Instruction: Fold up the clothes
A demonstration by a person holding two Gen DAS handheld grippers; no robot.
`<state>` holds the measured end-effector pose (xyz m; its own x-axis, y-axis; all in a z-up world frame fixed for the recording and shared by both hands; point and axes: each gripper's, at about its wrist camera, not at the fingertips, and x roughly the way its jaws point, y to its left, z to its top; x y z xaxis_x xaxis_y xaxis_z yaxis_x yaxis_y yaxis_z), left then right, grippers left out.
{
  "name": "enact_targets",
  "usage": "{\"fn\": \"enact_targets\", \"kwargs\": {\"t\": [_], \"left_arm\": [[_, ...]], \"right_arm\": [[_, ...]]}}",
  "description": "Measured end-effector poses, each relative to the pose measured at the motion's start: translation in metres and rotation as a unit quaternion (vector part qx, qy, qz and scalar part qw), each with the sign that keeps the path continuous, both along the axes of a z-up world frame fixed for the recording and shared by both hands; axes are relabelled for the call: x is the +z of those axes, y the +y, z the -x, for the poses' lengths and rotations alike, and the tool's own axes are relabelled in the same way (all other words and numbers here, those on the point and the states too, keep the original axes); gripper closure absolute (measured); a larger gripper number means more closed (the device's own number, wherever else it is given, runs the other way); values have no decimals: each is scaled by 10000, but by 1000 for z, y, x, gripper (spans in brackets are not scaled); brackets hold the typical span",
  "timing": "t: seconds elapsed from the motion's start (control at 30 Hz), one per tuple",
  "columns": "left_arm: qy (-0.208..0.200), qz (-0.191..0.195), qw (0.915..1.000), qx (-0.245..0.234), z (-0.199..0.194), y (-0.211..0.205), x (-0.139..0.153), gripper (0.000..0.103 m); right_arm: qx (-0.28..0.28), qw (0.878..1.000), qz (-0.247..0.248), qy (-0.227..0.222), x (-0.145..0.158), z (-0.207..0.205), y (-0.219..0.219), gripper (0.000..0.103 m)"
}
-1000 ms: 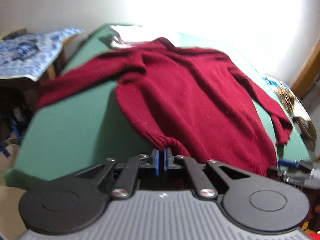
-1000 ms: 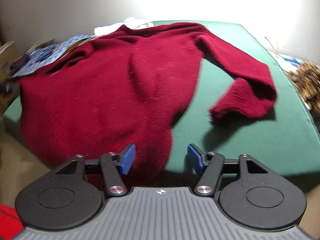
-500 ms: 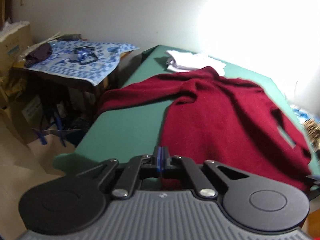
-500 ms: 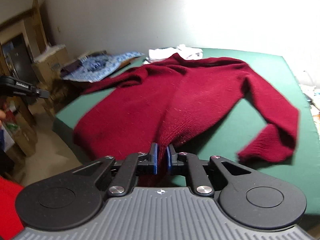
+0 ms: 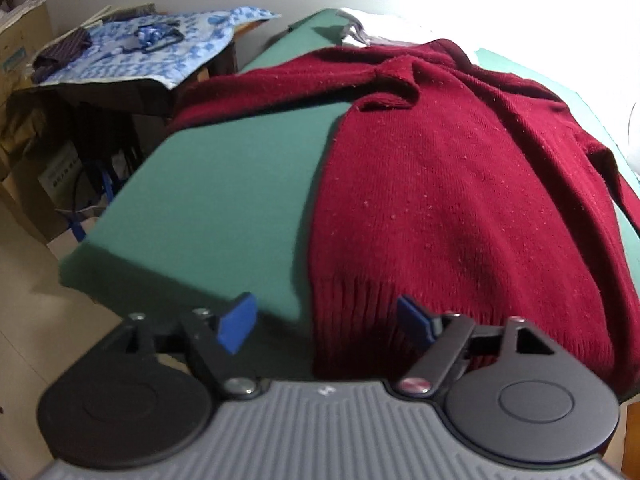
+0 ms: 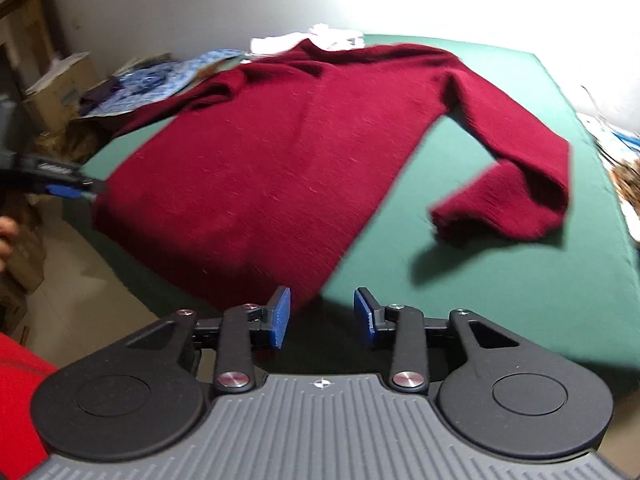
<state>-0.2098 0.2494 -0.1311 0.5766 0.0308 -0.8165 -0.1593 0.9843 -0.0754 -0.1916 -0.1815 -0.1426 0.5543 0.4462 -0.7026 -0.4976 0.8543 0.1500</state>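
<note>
A dark red knitted sweater [image 5: 460, 184] lies spread flat on the green table [image 5: 224, 184], collar at the far end. My left gripper [image 5: 326, 324] hangs over the near edge with its jaws opening. The left corner of the ribbed hem [image 5: 360, 320] lies between the blue pads, which do not press on it. My right gripper [image 6: 322, 318] is also opening, just off the hem's right corner [image 6: 296, 288], with nothing gripped. In the right wrist view the left gripper [image 6: 76, 190] shows at the sweater's [image 6: 280, 152] other corner. The right sleeve [image 6: 520, 184] lies bent back on the table [image 6: 500, 288].
A white cloth [image 6: 332, 38] lies at the table's far end behind the collar. Left of the table stands a side table under a blue patterned cloth [image 5: 140, 52], with cardboard boxes [image 6: 60, 88] beyond. A person's hand [image 6: 6, 232] shows at the left.
Half a second ago both grippers were shut on the sweater's hem; now both have opened and let it go. The left gripper has sunk toward the table's near edge.
</note>
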Motion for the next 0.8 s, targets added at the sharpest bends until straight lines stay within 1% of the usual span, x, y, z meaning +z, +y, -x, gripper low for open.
{"fn": "enact_targets", "kwargs": {"t": [0.03,0.1,0.13,0.17,0.2,0.23,0.27,0.33,0.37,0.43,0.47,0.5,0.57,0.6,0.63,0.67,0.73,0.8], "left_arm": [[58,-120,9999,-47,-5,-6,-3,27],[1,-328,9993,-151,-9,-19,-2,41],[-6,-316,9993,-199,-10,-23,0,55],[-4,-367,9991,-219,-10,-27,1,71],[14,-519,9985,-192,-10,-33,2,84],[31,-672,9976,-165,-9,-38,3,93],[50,-775,9969,-149,-8,-41,5,94],[26,-834,9964,-154,-1,-43,11,94],[-14,-887,9959,-156,4,-44,16,94],[-50,-935,9955,-167,14,-43,24,94],[-42,-939,9954,-177,18,-43,27,94],[-28,-986,9950,-179,22,-43,29,94],[11,-1163,9931,-159,26,-43,32,93],[56,-1220,9924,-119,28,-40,31,92],[141,-1230,9923,-56,28,-37,29,91],[251,-1231,9921,-26,27,-34,27,92],[515,-1231,9910,-114,27,-32,22,93],[641,-1378,9877,-368,35,-32,21,90]], "right_arm": [[51,10000,-24,5,-1,-4,4,65],[82,9994,-296,149,-3,-14,10,62],[45,9985,-442,304,-6,-22,12,61],[-56,9983,-502,292,-7,-25,11,60],[-157,9979,-562,280,-8,-27,10,58],[-258,9974,-621,268,-9,-30,9,57],[-358,9968,-676,253,-10,-32,8,53],[-556,9959,-698,160,-13,-35,7,53],[-641,9954,-697,113,-13,-36,7,55],[-580,9971,-488,3,-13,-38,12,64],[-550,9977,-383,-52,-12,-39,14,79],[-521,9982,-294,-99,-12,-39,16,90],[-491,9981,-380,-49,-10,-37,8,93],[-503,9982,-334,-64,-8,-36,4,94],[-516,9982,-288,-80,-7,-36,0,94],[-527,9983,-242,-87,-5,-35,-3,94],[-513,9986,-157,36,-3,-31,-13,94],[-511,9986,-8,133,-3,-28,-20,94]]}}
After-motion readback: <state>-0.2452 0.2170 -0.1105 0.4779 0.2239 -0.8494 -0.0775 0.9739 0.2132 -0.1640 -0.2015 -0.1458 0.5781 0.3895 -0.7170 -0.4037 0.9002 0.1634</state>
